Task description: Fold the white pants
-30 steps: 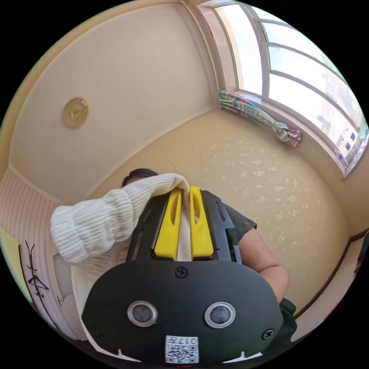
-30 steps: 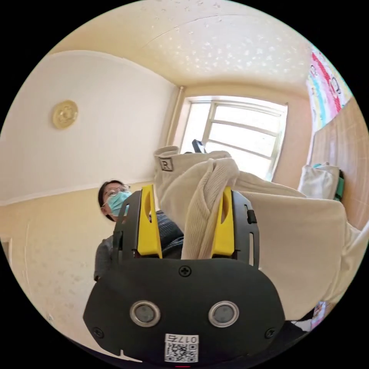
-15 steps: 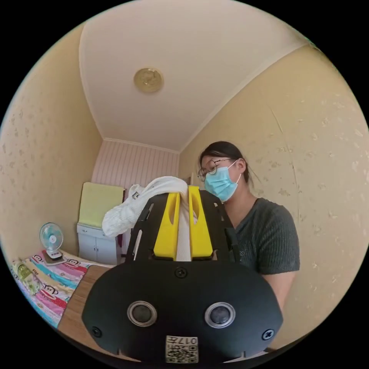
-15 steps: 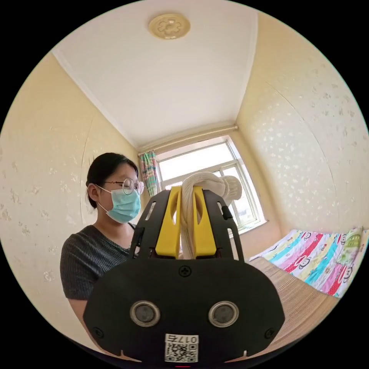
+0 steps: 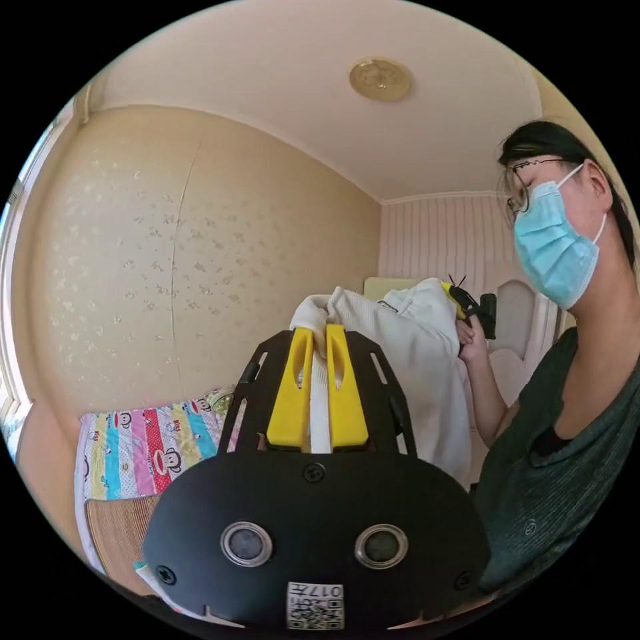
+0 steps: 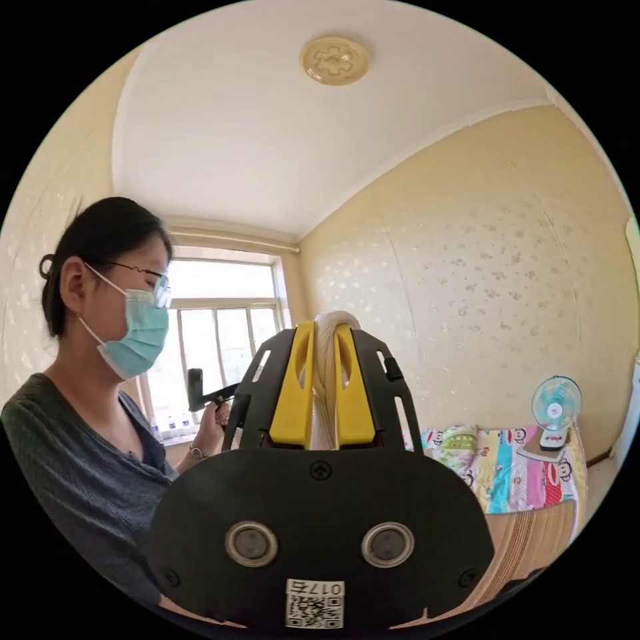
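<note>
A home bedroom: patterned wallpaper (image 5: pixel 167 253), a cartoon bedsheet (image 6: pixel 527 467) with a small fan (image 6: pixel 555 408) on it, a window (image 6: pixel 213 333), a ceiling lamp (image 6: pixel 335 60).

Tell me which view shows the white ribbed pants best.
The left gripper view: the white ribbed pants hang in a broad drape beyond its jaws. The right gripper view shows a narrow bunched strip pinched between yellow jaws.

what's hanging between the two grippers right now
In the left gripper view, the white pants stretch from the left gripper across to the right gripper, draped between them. Both have their jaws shut on the fabric.
</note>
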Demonstrator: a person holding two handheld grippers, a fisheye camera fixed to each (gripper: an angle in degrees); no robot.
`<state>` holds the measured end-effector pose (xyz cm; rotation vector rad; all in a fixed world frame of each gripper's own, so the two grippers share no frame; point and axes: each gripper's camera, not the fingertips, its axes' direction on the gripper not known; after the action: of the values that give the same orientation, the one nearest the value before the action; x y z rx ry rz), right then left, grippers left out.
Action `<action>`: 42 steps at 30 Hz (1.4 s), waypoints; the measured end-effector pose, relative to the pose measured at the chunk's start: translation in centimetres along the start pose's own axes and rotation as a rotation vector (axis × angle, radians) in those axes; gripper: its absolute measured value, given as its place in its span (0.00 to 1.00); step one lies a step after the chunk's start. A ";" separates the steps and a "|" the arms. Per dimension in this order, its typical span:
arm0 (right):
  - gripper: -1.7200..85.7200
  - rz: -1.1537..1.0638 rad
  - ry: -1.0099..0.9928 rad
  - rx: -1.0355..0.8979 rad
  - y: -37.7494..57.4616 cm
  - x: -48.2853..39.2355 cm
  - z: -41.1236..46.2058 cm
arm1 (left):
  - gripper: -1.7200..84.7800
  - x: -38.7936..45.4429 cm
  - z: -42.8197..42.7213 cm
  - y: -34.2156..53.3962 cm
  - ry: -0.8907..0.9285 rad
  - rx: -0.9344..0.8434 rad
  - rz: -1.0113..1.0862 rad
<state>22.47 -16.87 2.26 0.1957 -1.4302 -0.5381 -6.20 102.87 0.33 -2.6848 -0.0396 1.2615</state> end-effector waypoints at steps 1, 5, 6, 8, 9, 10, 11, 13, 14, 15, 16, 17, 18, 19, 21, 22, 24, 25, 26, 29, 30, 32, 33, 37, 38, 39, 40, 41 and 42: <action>0.03 0.038 0.044 -0.039 -1.0 3.9 3.1 | 0.06 -1.5 2.3 -0.7 0.000 -0.022 -0.016; 0.05 0.136 0.208 -0.213 -4.7 18.3 16.1 | 0.07 -15.0 21.4 -6.2 -0.027 -0.212 -0.146; 0.07 0.198 0.247 -0.273 -5.3 23.2 20.4 | 0.07 -19.5 26.8 -6.8 -0.009 -0.269 -0.179; 0.09 0.257 0.312 -0.385 -5.0 29.1 25.8 | 0.09 -24.4 33.6 -6.1 -0.013 -0.396 -0.150; 0.10 0.302 0.392 -0.443 -4.1 31.9 28.0 | 0.11 -27.2 36.8 -4.4 -0.089 -0.496 -0.181; 0.11 0.344 0.443 -0.487 -2.6 33.9 29.4 | 0.12 -28.6 38.1 -3.1 -0.135 -0.547 -0.211; 0.11 0.355 0.441 -0.506 -1.7 34.7 29.9 | 0.14 -31.0 40.0 -0.1 -0.191 -0.632 -0.263; 0.11 0.355 0.369 -0.615 3.1 36.8 31.4 | 0.17 -33.5 41.6 5.6 -0.162 -0.723 -0.305; 0.11 0.356 0.365 -0.653 4.6 37.2 31.7 | 0.17 -34.8 42.0 10.2 -0.133 -0.770 -0.338; 0.11 0.367 0.364 -0.740 8.0 38.0 32.2 | 0.16 -35.9 42.1 15.2 -0.120 -0.826 -0.385; 0.11 0.391 0.351 -0.844 11.8 38.7 32.6 | 0.16 -36.4 42.1 17.8 -0.116 -0.861 -0.414; 0.11 0.410 0.341 -0.899 13.8 39.1 32.7 | 0.16 -37.3 41.9 23.3 -0.112 -0.940 -0.487; 0.11 0.464 0.320 -1.006 18.0 39.9 32.8 | 0.17 -38.2 41.6 28.6 -0.101 -1.027 -0.570; 0.11 0.536 0.301 -1.091 22.0 40.5 32.6 | 0.17 -38.6 41.4 31.2 -0.093 -1.068 -0.616; 0.11 0.639 0.235 -1.191 27.1 40.8 32.2 | 0.17 -39.8 39.6 40.2 -0.090 -1.196 -0.792; 0.11 0.693 0.182 -1.253 30.0 40.6 32.2 | 0.17 -40.1 39.1 41.8 -0.100 -1.214 -0.825; 0.11 0.752 0.109 -1.343 33.4 39.9 32.8 | 0.17 -41.1 36.9 46.5 -0.163 -1.260 -0.909; 0.11 0.774 0.061 -1.392 35.2 39.2 33.4 | 0.17 -41.3 36.5 47.3 -0.182 -1.270 -0.913; 0.11 0.783 0.042 -1.412 36.0 38.8 33.8 | 0.17 -41.7 35.7 48.5 -0.219 -1.293 -0.899; 0.12 0.866 -0.093 -1.484 39.5 36.3 35.9 | 0.15 -41.9 35.2 50.6 -0.247 -1.414 -0.766; 0.12 0.896 -0.150 -1.509 40.7 35.3 36.9 | 0.15 -41.9 35.2 51.3 -0.251 -1.471 -0.694; 0.13 0.915 -0.195 -1.553 42.2 34.0 38.5 | 0.13 -42.1 35.0 51.9 -0.247 -1.511 -0.619; 0.14 0.916 -0.206 -1.580 42.9 33.5 39.5 | 0.12 -42.6 34.7 52.0 -0.247 -1.510 -0.594; 0.14 0.976 -0.236 -1.664 45.1 33.5 43.3 | 0.09 -45.9 34.0 52.1 -0.256 -1.485 -0.647; 0.13 0.983 -0.249 -1.687 45.4 33.6 43.9 | 0.08 -47.1 33.9 52.0 -0.248 -1.487 -0.678; 0.12 0.985 -0.254 -1.729 45.5 34.0 44.9 | 0.07 -48.1 33.9 51.9 -0.247 -1.501 -0.686; 0.10 0.985 -0.267 -1.747 45.1 34.6 45.6 | 0.06 -48.5 33.8 52.0 -0.239 -1.517 -0.685; 0.09 0.983 -0.282 -1.750 44.7 34.9 45.9 | 0.04 -48.9 33.8 52.1 -0.204 -1.549 -0.669; 0.08 0.969 -0.301 -1.749 43.5 35.6 46.3 | 0.03 -48.8 33.6 52.0 -0.148 -1.569 -0.634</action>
<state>-10.62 12.98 59.79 -1.8984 -0.7163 -0.7927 -65.84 51.80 7.71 -2.8496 -2.5580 1.3920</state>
